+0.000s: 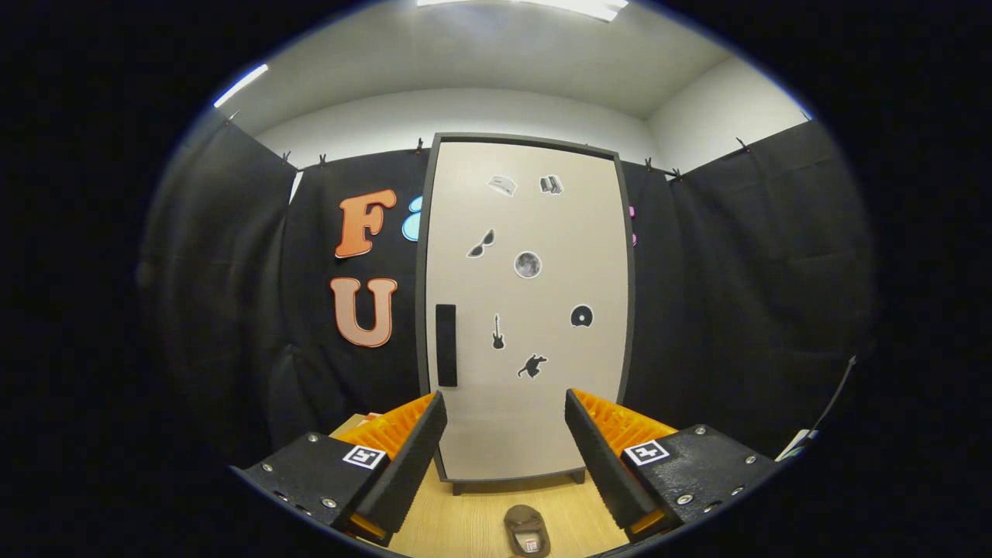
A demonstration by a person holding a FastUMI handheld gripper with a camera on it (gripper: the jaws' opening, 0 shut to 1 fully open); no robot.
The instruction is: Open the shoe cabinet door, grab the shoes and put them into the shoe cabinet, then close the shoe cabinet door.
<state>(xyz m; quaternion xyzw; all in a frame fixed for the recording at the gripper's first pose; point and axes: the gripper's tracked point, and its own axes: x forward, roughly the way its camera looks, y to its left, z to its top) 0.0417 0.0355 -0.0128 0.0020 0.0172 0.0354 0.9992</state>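
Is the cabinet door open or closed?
Closed. The cabinet door sits flat in its dark frame, handle untouched. The gripper is open.

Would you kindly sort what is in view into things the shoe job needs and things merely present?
Needed: shoe cabinet door, shut; its dark handle; shoe on the floor between the fingers; claw, open.

Merely present: door stickers; wooden floor; black cloth wall.

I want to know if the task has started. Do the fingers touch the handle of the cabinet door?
Apart. In the gripper view the gripper is open, and the dark handle on the closed door lies beyond the fingers, with bare door panel showing between.
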